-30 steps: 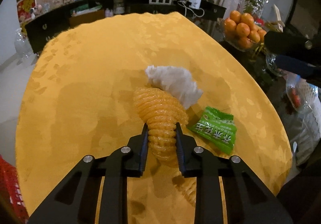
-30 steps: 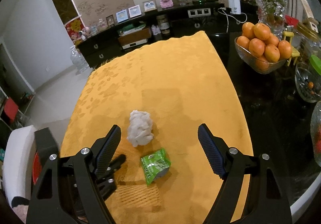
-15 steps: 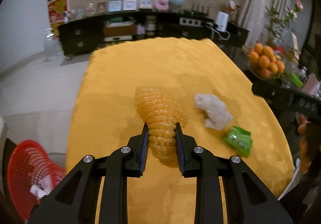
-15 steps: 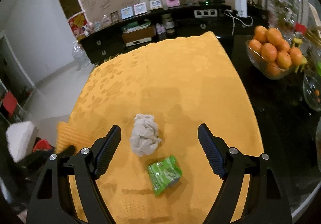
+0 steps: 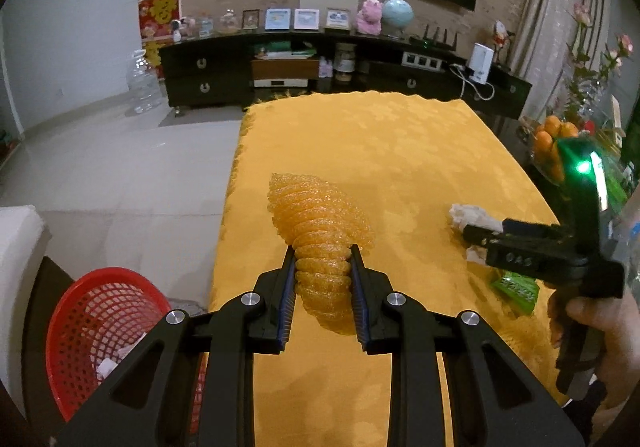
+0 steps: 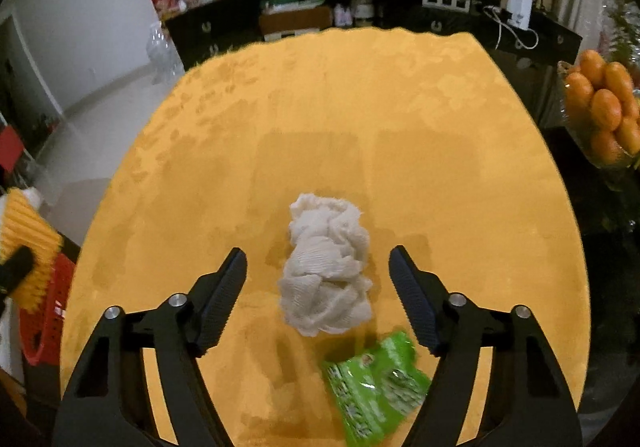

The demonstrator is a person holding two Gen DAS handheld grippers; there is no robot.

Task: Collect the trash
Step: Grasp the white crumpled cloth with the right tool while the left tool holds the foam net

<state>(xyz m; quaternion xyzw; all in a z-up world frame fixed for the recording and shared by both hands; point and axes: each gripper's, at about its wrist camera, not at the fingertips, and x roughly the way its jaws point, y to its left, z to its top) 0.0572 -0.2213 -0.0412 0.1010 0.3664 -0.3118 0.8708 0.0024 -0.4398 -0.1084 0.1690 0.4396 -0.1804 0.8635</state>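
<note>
Two grippers work over a yellow tablecloth [image 6: 360,107] in a living room. The left gripper [image 5: 323,287] has its fingers clamped on an orange foam fruit net [image 5: 320,223], held in the air near the cloth's left edge, with a red mesh basket [image 5: 96,327] on the floor below and to the left; bits of white litter lie inside it. The right gripper [image 6: 318,287] has its fingers spread wide apart on either side of a crumpled white tissue [image 6: 326,267] lying on the cloth, not touching it. A green snack wrapper [image 6: 376,387] lies just beside the tissue, nearer the camera. A glass bowl of oranges [image 6: 604,107] stands on the dark table beyond the cloth's right edge.
</note>
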